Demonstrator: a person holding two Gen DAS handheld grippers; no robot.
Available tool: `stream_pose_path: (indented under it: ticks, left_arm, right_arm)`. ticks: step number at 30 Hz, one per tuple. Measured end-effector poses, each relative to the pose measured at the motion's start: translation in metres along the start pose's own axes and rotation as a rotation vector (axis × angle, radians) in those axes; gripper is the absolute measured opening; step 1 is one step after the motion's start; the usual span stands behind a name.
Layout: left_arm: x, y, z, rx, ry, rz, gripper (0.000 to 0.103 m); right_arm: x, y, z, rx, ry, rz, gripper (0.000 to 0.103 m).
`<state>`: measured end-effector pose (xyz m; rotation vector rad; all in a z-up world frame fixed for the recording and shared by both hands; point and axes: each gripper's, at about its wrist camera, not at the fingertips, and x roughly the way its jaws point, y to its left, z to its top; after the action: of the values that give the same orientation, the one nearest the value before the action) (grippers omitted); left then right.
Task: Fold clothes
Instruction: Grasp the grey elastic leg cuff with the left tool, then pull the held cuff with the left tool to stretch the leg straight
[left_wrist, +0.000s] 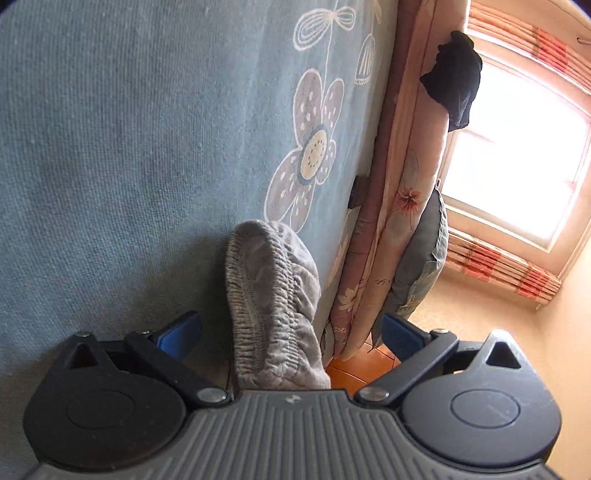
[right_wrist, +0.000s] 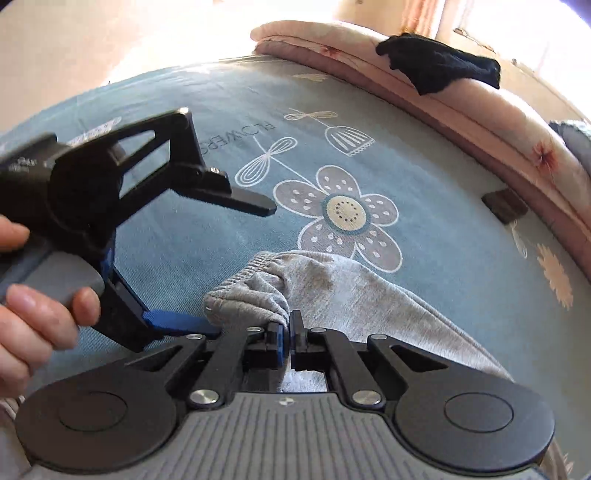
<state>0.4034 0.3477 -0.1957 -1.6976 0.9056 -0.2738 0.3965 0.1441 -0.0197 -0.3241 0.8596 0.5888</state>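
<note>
Grey knit trousers with a gathered elastic waistband lie on the blue flower-printed bed sheet, waistband end toward us, legs trailing off to the right.

Our right gripper is pinched together on the waistband edge. Our left gripper stands wide apart, the waistband between its blue pads but not clamped; in the right view one pad sits low at the sheet just beside the cloth.

Step in hand, as we judge it: securing the waistband with both grippers. Whether this opens a fold or straightens one already made, the pictures do not settle. The left needs to close on cloth alone, not sheet.

Room: open sheet ahead over the flower print. A folded pink floral quilt bounds the far side, with a black garment on it. A small dark flat object lies near that quilt. The bed edge is close by the left gripper, orange floor below.
</note>
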Motion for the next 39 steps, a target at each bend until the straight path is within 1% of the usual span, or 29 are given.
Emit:
stream_pose_path:
  ticks: [2,4,6,8,9,10,11,13,14,15,16,18,19,20,21,23,27,28,29,32,36,39]
  left_arm:
    - [0.015,0.001,0.001,-0.037,0.032,-0.038,0.102]
    - [0.023,-0.002,0.002,-0.051,0.028,-0.067,0.102]
    - [0.023,-0.01,0.004,-0.028,-0.005,-0.082,0.102]
    - [0.019,-0.019,0.007,0.022,-0.038,-0.098,0.102]
    - [0.016,-0.022,0.009,0.042,-0.047,-0.097,0.102]
    - [0.012,-0.024,0.012,0.057,-0.059,-0.089,0.102]
    - [0.009,-0.026,0.013,0.076,-0.067,-0.081,0.102]
    - [0.009,-0.032,0.018,0.128,-0.069,-0.021,0.1]
    - [0.011,-0.035,0.019,0.165,-0.059,0.022,0.098]
    - [0.013,-0.038,0.02,0.2,-0.045,0.058,0.091]
    - [0.017,-0.043,0.02,0.249,-0.021,0.11,0.085]
    - [0.026,-0.052,0.019,0.352,0.023,0.225,0.054]
    - [0.03,-0.057,0.018,0.405,0.045,0.276,0.047]
    - [0.034,-0.062,0.016,0.457,0.066,0.328,0.032]
    - [0.037,-0.066,0.014,0.501,0.077,0.377,0.022]
    - [0.044,-0.081,0.008,0.635,0.08,0.503,0.012]
    - [0.061,-0.116,-0.006,0.907,0.098,0.683,0.011]
    - [0.066,-0.125,-0.008,0.975,0.108,0.713,0.011]
    - [0.067,-0.132,-0.011,1.036,0.113,0.733,0.011]
    - [0.072,-0.154,-0.014,1.177,0.133,0.773,0.011]
    - [0.094,-0.181,-0.01,1.312,0.143,0.8,0.011]
    - [0.118,-0.197,-0.007,1.403,0.146,0.831,0.011]
  right_arm:
    - [-0.001,-0.004,-0.003,0.042,0.002,0.017,0.004]
    - [-0.001,-0.006,-0.006,0.071,0.007,0.032,0.004]
    - [-0.001,-0.008,-0.009,0.099,0.012,0.046,0.005]
    - [-0.001,-0.01,-0.012,0.128,0.017,0.061,0.011]
    - [-0.002,-0.009,-0.015,0.119,0.017,0.067,0.012]
    - [-0.002,-0.007,-0.016,0.103,0.016,0.07,0.018]
    - [-0.004,-0.006,-0.018,0.089,0.012,0.068,0.028]
    - [-0.008,-0.006,-0.022,0.074,0.006,0.066,0.038]
    - [-0.009,-0.007,-0.024,0.072,0.005,0.068,0.04]
    - [-0.009,-0.008,-0.026,0.071,0.006,0.068,0.041]
    - [-0.01,-0.008,-0.027,0.07,0.008,0.063,0.041]
    - [-0.012,-0.01,-0.029,0.07,0.005,0.05,0.041]
    - [-0.013,-0.011,-0.03,0.072,0.001,0.044,0.041]
    - [-0.016,-0.013,-0.031,0.076,-0.002,0.039,0.041]
    - [-0.018,-0.015,-0.032,0.081,-0.008,0.032,0.041]
    - [-0.021,-0.02,-0.034,0.094,-0.015,0.013,0.043]
    - [-0.027,-0.035,-0.042,0.126,-0.016,-0.036,0.045]
    - [-0.028,-0.039,-0.045,0.135,-0.011,-0.05,0.046]
    - [-0.03,-0.042,-0.048,0.144,-0.007,-0.063,0.046]
    - [-0.033,-0.055,-0.061,0.183,0.025,-0.103,0.046]
    - [-0.037,-0.066,-0.074,0.215,0.05,-0.137,0.046]
    - [-0.041,-0.071,-0.082,0.236,0.058,-0.157,0.046]
